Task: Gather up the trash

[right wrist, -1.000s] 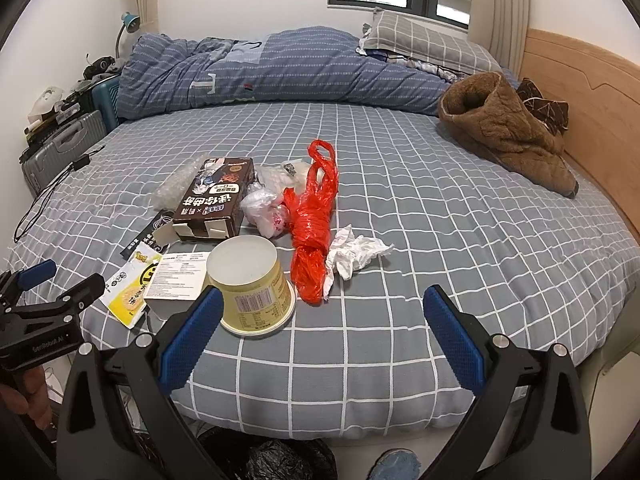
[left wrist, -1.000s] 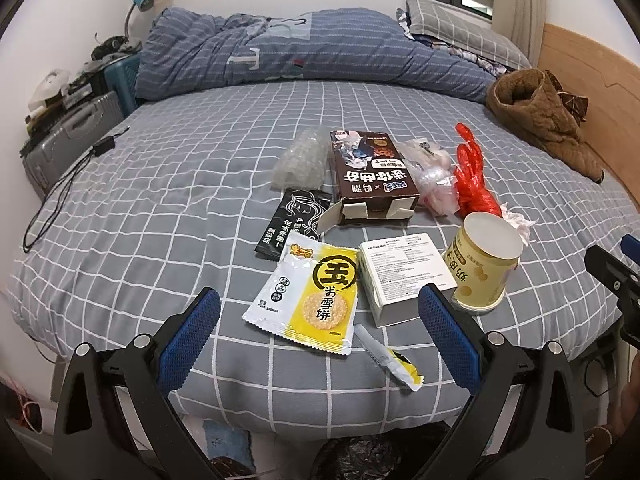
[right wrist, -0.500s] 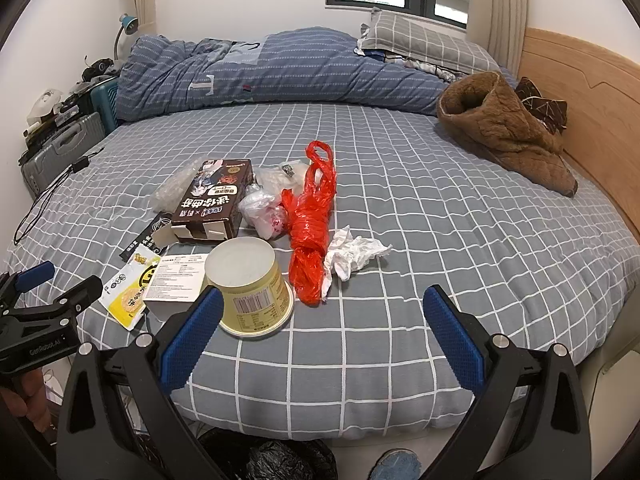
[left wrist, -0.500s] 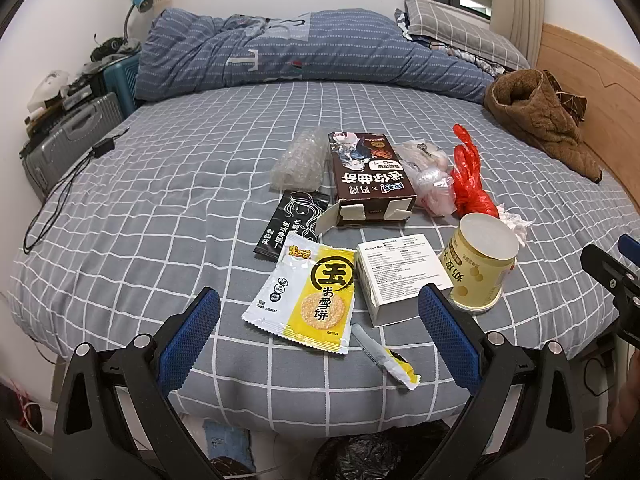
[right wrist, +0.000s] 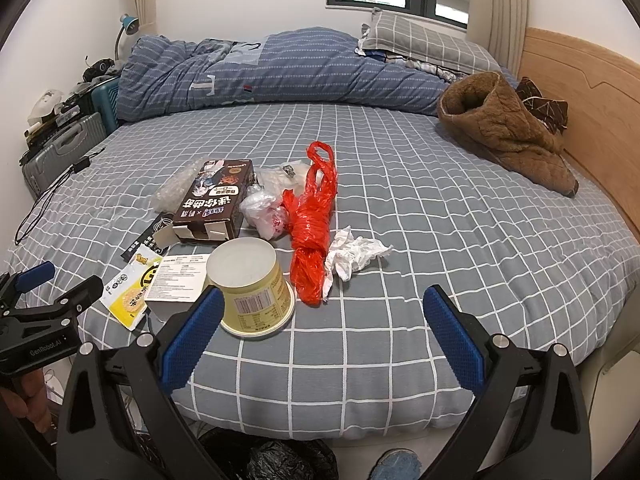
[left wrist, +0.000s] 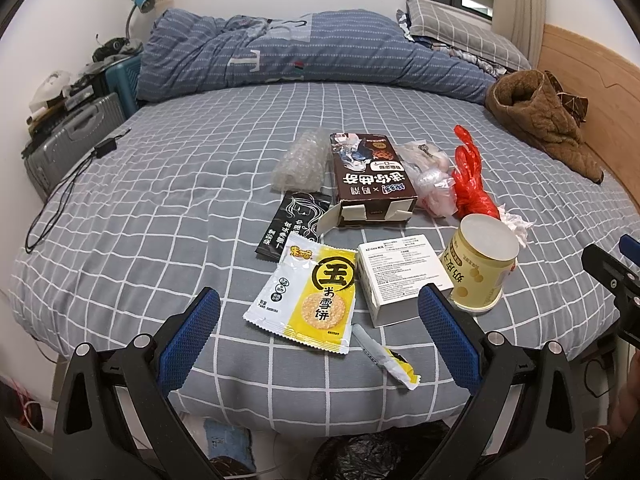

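Both the left gripper (left wrist: 319, 338) and the right gripper (right wrist: 319, 338) stood wide and empty at the near edge of the bed (right wrist: 440, 208), where the trash lay clustered. A black bag (right wrist: 272, 460) below was largely cut off. The yellow cup (right wrist: 252, 286) partly hid the white box (left wrist: 400, 276), whose print was too small to read; "GenRobot.AI" showed on the left gripper's body.

Two black plastic grippers here, left gripper (left wrist: 320, 338) and right gripper (right wrist: 318, 338), each with blue textured pads (left wrist: 188, 338) and silver screws on triangular cut-out arms. White "GenRobot.AI" lettering marks the left one's side (right wrist: 44, 346).
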Motion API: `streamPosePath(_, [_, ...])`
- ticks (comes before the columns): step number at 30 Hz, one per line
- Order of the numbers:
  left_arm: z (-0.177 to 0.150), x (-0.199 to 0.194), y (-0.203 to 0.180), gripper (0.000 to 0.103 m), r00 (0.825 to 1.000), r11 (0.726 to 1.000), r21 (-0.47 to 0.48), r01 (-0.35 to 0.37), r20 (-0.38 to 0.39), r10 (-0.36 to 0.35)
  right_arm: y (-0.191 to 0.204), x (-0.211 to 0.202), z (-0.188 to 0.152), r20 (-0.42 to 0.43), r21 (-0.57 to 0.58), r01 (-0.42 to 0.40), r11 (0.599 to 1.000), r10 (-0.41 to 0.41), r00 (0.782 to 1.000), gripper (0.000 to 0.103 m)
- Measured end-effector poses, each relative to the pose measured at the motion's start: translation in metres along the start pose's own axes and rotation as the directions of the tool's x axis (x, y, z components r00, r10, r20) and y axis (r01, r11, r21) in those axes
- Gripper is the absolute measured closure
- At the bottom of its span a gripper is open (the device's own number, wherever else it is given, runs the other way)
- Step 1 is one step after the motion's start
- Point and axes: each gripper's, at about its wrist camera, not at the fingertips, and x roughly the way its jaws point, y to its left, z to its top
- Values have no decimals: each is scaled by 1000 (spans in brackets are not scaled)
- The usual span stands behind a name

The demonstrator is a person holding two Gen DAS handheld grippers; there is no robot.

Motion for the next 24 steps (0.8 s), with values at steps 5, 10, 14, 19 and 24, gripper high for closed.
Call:
streamPosePath(5, [0, 0, 0, 6, 1000, 1000, 0, -1, 0, 1, 0, 0, 0, 0, 0, 1, 1000, -1, 1000, 7])
streamPosePath(10, [0, 0, 0, 6, 1000, 1000, 1, -1, 0, 1, 0, 0, 0, 0, -1, 1, 1000, -1, 1000, 7])
streamPosePath(14, [-1, 1, -1, 6, 1000, 1000, 0, -1, -2, 1, 0, -1, 0, 1, -3, 1, 1000, -1, 1000, 7])
streamPosePath(19, [-1, 0, 0, 6, 1000, 1000, -1, 0, -5, 0, 0, -2, 1, 1, -2, -1, 1000, 1, 1000, 7])
streamPosePath(24, [-1, 0, 0, 6, 1000, 1000, -2, -2, 0, 2, 1, -2, 1, 6, -6, 3, 1000, -2, 1000, 7])
